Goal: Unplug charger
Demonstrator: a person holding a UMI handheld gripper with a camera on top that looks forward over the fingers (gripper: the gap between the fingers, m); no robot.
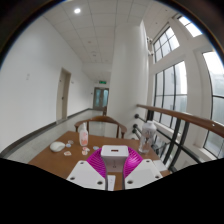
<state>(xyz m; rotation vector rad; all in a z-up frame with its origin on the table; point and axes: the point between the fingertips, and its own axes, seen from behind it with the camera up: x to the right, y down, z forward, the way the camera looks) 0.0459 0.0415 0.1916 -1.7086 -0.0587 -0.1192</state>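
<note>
A white block-shaped charger [113, 153] sits between my two fingers. The magenta pads [97, 162] bow around its sides and press on it from left and right. My gripper [113, 166] is shut on it. A white strip, its plug or cord, runs down from the charger between the white finger bodies [86, 176]. The charger hides what lies right ahead, and no socket shows. A wooden table [55, 160] lies just beyond the fingers.
On the table are a small white bowl [58, 146] at the left, a pale bottle [83, 133] behind it and some clear bottles [148, 135] at the right. A wooden railing [185, 120] and tall windows run along the right. A corridor with a door [101, 97] lies beyond.
</note>
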